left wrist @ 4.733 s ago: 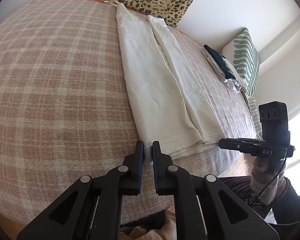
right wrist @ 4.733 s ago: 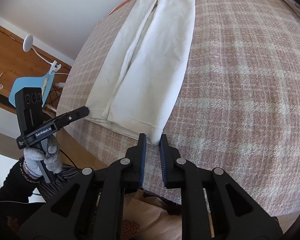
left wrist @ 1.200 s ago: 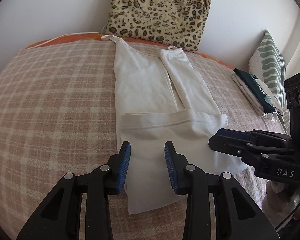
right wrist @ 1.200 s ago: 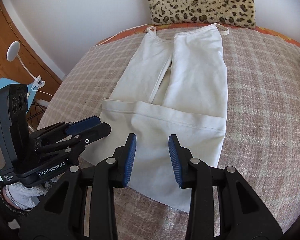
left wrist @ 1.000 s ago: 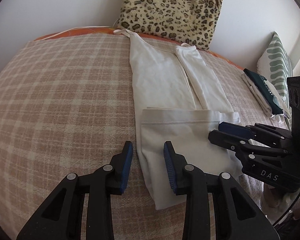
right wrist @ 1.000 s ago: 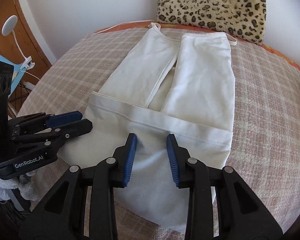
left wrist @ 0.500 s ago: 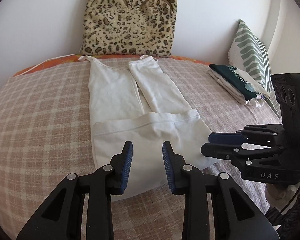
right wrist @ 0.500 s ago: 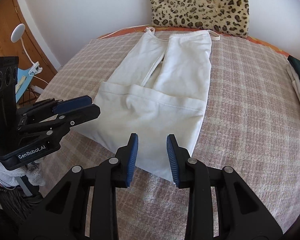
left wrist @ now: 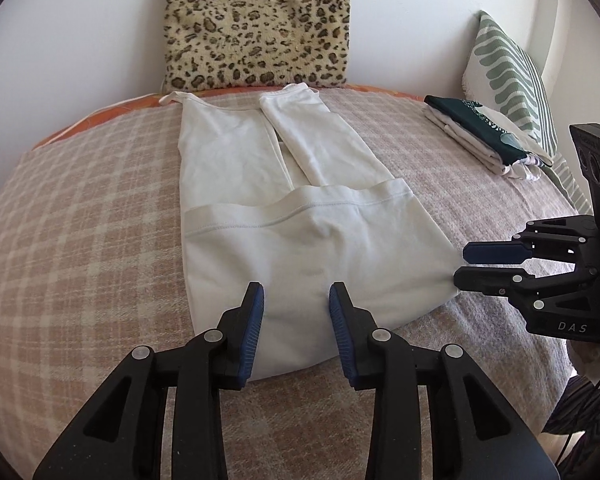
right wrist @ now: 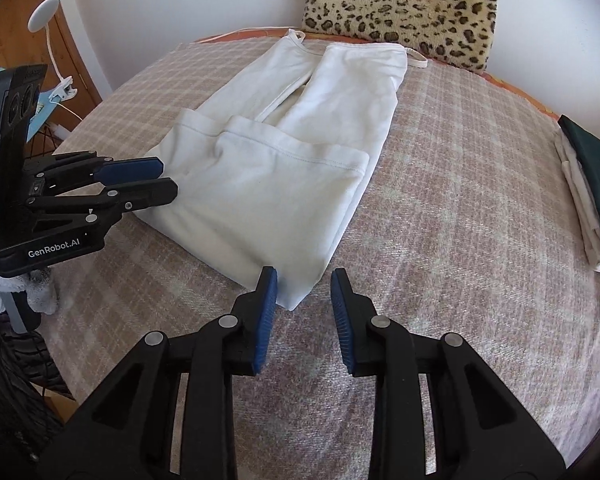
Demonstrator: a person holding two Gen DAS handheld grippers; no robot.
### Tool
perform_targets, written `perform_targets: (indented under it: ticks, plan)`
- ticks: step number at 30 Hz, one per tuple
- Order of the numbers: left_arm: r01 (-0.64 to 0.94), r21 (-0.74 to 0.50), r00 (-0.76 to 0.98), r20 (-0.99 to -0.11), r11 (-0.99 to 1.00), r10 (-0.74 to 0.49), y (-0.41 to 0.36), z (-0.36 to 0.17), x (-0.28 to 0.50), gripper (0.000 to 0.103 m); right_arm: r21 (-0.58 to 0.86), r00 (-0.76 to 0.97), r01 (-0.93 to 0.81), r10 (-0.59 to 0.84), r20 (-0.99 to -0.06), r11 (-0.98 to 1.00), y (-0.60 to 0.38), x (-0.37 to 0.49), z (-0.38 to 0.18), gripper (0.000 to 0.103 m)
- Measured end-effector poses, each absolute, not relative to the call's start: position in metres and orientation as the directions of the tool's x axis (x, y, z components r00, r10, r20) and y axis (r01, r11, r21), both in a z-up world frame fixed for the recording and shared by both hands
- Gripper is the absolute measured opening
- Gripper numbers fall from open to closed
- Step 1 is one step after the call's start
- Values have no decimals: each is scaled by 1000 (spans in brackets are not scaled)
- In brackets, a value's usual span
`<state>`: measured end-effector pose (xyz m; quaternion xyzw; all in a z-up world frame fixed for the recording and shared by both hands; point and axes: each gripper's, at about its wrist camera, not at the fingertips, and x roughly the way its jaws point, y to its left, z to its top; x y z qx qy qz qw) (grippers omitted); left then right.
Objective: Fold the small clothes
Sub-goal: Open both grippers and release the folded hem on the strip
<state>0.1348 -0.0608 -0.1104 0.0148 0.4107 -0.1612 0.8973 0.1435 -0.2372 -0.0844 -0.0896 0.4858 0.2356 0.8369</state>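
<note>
Right now we hold our left tongs (left wrist: 296, 304) spread apart above the near part of the white garment (left wrist: 300, 240), nothing between the blue pads (left wrist: 253, 320); the jaws have just been opening a little. Our right tongs (right wrist: 304, 292) are also parted and empty, hanging over the garment's near right corner, which shows in the gap between the pads without either one pressing on it; these jaws have just been closing slightly. Seen from the left wrist, the right tongs (left wrist: 466, 266) point in from the right with their tips just beside the garment's right edge, whether touching we cannot tell. Seen from the right wrist, the left tongs (right wrist: 168, 180) come in from the left, their tips over the garment's left edge.

Outward from there, the garment lies flat on the pink plaid bedspread (left wrist: 80, 240), its near end folded up over itself so a stitched hem runs across the middle; the far end, with thin straps, reaches toward the leopard-print cushion (left wrist: 256, 24) leaning on the white wall. Well apart on the right sits a small stack of folded clothes (left wrist: 484, 136), dark green on top, next to a green-and-white patterned pillow (left wrist: 508, 76). At the left of the right wrist view we see a white lamp (right wrist: 44, 12) by wooden panelling
</note>
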Motion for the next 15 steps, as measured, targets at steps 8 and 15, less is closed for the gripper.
perform_targets:
  ticks: [8,15]
  plan:
    - [302,-62,674,-691,951,-259,-63,-85,133,36,166,447,-461,390,-805,871,-231,152,-59,29]
    - [263,-104,643,-723,959,-255,-51,-94,146,37,203,435,-446,409,-802,872,-208,177,-61,29]
